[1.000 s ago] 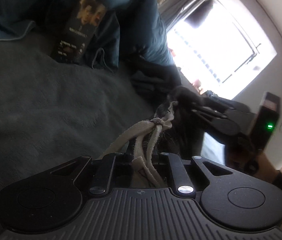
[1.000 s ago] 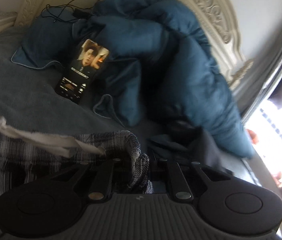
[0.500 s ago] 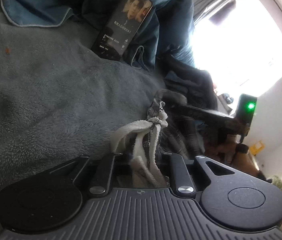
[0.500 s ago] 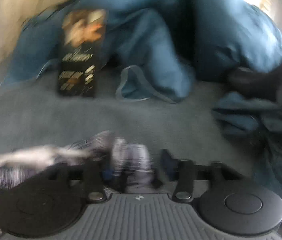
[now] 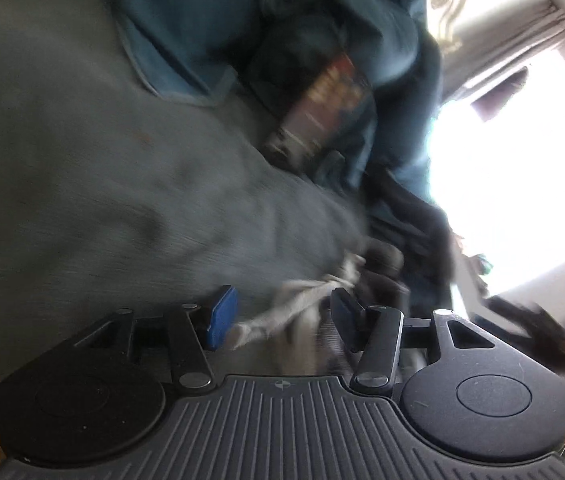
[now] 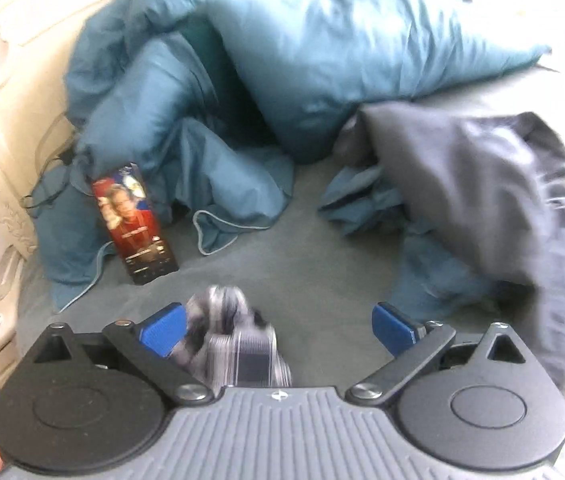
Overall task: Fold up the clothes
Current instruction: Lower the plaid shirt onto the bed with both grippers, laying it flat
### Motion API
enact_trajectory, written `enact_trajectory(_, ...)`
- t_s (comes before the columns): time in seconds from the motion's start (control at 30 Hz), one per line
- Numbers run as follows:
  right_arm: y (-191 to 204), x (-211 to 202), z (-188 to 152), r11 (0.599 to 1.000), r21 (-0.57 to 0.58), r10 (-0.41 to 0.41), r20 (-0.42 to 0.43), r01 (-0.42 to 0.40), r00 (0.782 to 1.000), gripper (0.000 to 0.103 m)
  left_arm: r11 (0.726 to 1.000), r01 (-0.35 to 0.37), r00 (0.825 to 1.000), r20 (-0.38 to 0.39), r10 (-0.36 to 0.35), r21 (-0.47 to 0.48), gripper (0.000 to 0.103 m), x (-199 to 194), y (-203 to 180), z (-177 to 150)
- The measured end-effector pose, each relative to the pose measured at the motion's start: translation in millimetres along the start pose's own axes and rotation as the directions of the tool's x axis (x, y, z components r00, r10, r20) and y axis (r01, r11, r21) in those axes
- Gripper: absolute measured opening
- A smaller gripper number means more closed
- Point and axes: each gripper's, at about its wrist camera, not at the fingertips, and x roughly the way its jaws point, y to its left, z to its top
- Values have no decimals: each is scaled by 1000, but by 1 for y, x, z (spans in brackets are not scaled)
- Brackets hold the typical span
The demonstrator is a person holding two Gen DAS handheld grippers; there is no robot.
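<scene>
Bed blanket: phone at ten o'clock, propped against duvet at twelve; dark garment at two; plaid garment at six, between gripper fingers.

Same build on both: left gripper and right gripper with a grey ribbed housing, small crosshair mark stamped at its front edge. Round black discs each side, black linkage bars pinned with silver screws. Blue pads on the fingertips. Matte plastic all over, pretty chunky.
</scene>
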Motion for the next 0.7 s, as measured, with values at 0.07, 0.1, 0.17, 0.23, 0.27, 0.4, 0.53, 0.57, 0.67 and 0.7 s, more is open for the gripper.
enact_trajectory(0.07, 1, -50, -16, 999, -44, -13, 47, 15, 999, 101, 999, -46, 998, 43, 45, 11, 53, -23, 3, -3)
enact_trajectory(0.1, 1, -79, -26, 998, -61, -20, 76, 24, 997, 101, 998, -62, 996, 63, 61, 18, 53, -34, 4, -6)
enact_trajectory(0.17, 1, -140, -49, 996, -79, -30, 141, 41, 990, 101, 998, -60, 995, 76, 58, 29, 54, -52, 3, -12)
enact_trajectory(0.23, 2, -206, -76, 994, -83, -52, 217, 71, 975, 99, 999, -25, 998, 54, 23, 46, 54, -63, -2, -19)
enact_trajectory(0.27, 5, -240, -91, 992, -85, -67, 259, 91, 964, 98, 998, -5, 999, 40, 3, 56, 54, -67, -4, -23)
enact_trajectory(0.4, 30, -373, -155, 975, -69, -159, 437, 210, 885, 94, 988, 107, 994, -49, -102, 115, 54, -63, -27, -42)
enact_trajectory(0.53, 61, -459, -220, 933, -45, -286, 512, 358, 810, 82, 970, 189, 976, -141, -168, 154, 54, -43, -50, -65)
enact_trajectory(0.57, 67, -469, -235, 921, -38, -316, 509, 388, 801, 77, 966, 203, 971, -162, -177, 159, 54, -37, -55, -71)
enact_trajectory(0.67, 79, -459, -279, 904, -32, -369, 442, 426, 818, 66, 970, 194, 967, -196, -164, 144, 54, -17, -60, -85)
enact_trajectory(0.7, 80, -446, -293, 900, -33, -385, 409, 435, 827, 65, 975, 179, 967, -209, -149, 133, 54, -10, -59, -89)
